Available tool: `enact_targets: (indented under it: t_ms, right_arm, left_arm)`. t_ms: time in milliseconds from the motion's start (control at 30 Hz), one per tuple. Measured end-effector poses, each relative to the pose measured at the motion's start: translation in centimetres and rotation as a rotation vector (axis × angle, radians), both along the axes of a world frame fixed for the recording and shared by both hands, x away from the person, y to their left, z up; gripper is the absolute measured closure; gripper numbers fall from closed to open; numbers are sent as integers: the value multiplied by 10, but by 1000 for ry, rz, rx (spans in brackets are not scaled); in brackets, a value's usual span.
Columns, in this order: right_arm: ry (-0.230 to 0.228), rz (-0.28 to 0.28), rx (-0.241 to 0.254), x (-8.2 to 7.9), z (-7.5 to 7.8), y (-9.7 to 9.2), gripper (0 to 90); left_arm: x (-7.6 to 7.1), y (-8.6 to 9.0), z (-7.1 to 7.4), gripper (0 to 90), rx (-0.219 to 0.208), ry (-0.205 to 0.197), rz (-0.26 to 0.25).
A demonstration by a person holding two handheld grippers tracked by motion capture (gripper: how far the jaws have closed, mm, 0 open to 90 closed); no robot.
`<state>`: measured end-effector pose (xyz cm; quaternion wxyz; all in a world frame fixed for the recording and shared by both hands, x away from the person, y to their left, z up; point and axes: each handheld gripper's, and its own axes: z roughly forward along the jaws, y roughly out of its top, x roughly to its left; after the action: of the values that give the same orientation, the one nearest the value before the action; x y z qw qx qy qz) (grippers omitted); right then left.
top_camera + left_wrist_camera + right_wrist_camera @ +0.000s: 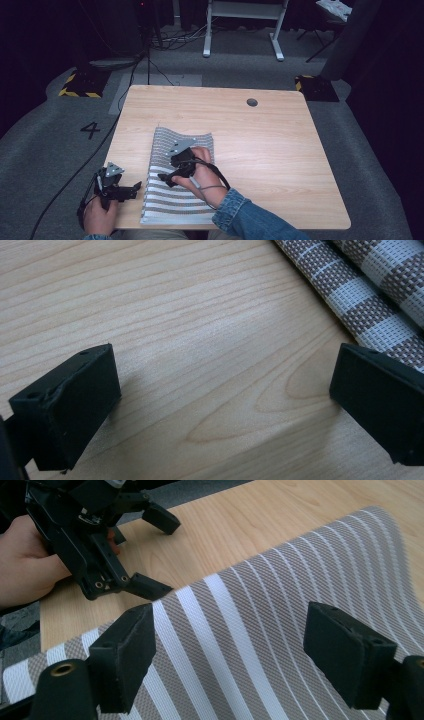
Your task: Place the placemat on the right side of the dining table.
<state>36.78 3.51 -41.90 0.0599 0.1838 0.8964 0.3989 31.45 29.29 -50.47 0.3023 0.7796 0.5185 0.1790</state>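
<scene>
On the near left part of the tabletop [280,150] lies the striped mat [172,200], apparently folded. The right gripper [167,180] hovers over it, jaws wide and empty; the left gripper [134,190] waits open beside its edge. Next, probably, each must pinch an edge.

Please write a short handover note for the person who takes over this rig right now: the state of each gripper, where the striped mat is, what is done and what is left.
Left gripper: open, nothing between its fingers, beside the mat's left edge.
Right gripper: open, over the mat, holding nothing.
Striped mat: on the wooden table, near the front edge, folded over on itself.
Done: mat appears folded once.
Left: probably another fold or a final straightening; neither gripper grips it yet.
</scene>
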Motion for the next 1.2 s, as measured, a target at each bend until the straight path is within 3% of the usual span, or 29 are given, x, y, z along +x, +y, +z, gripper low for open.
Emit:
enact_targets:
  t_ms: [200,433,700,767,833,1067,1100,1133,1200]
  right_arm:
    - [-15,3,-49,0,-10,22,202]
    - [-14,-66,-23,1,-22,43,169]
    - [50,-131,-75,3,-46,53,154]
    - [45,-114,-109,4,-52,54,157]
    - [47,-115,-105,4,-53,53,166]
    - [168,-42,-90,7,-54,47,613]
    - [172,-42,-88,8,-55,46,629]
    - [192,-42,-89,8,-55,46,720]
    - [199,-36,-84,9,-58,46,798]
  left_arm:
    - [2,0,0,0,-4,-1,-5]
    - [4,-2,0,0,-4,0,4]
    - [4,-2,0,0,-1,0,4]
    - [4,-2,0,0,-2,-1,3]
    - [4,-2,0,0,-2,-1,4]
    - [4,-2,0,0,-3,0,3]
    - [4,-2,0,0,-3,-1,3]
    - [4,-2,0,0,0,0,4]
    - [4,-2,0,0,-2,-2,4]
